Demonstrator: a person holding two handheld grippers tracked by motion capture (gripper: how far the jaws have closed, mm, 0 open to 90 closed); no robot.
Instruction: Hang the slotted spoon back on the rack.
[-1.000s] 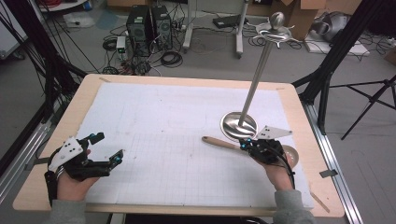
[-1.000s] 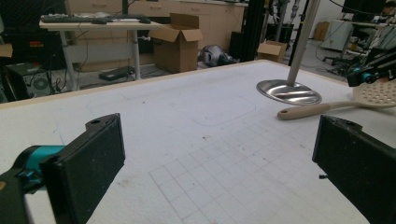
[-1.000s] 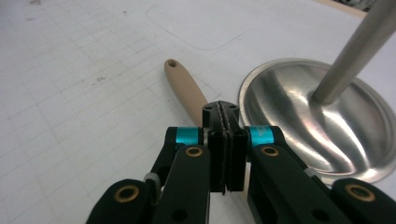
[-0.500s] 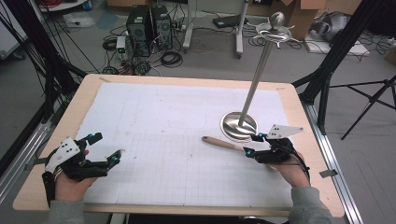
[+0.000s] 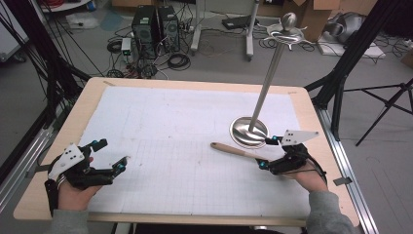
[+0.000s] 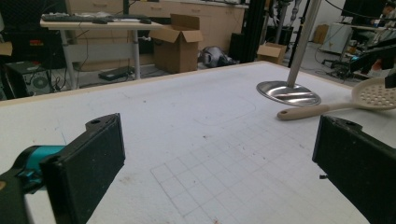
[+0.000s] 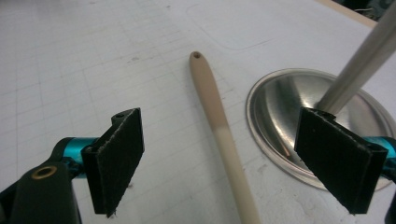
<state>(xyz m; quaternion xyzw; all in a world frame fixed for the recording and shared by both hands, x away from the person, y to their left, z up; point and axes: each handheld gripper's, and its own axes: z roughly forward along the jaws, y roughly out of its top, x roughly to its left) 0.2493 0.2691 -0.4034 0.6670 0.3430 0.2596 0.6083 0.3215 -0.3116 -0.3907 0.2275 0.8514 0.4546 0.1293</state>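
A beige skimmer spoon lies on the white mat, its handle (image 5: pixel 233 149) pointing left; the left gripper view shows its perforated head (image 6: pixel 373 93). My right gripper (image 5: pixel 269 152) is open, low over the mat, with one jaw on each side of the handle (image 7: pixel 212 107) and not touching it. The hand hides the spoon's head in the high view. A metal stand with a round base (image 5: pixel 248 131) and a leaning pole (image 5: pixel 268 78) is just behind the spoon. My left gripper (image 5: pixel 111 154) is open and holds nothing, at the near left of the mat (image 6: pixel 219 172).
The stand's top carries a ball and hooks (image 5: pixel 286 27) above the table's far edge. The stand's base (image 7: pixel 280 116) lies close beside my right gripper's far jaw. The wooden table rim (image 5: pixel 44 161) frames the mat. Computers, cables and tripod legs stand on the floor behind.
My right gripper has slid a little to the right along the spoon's handle, toward its head. The left gripper has barely moved.
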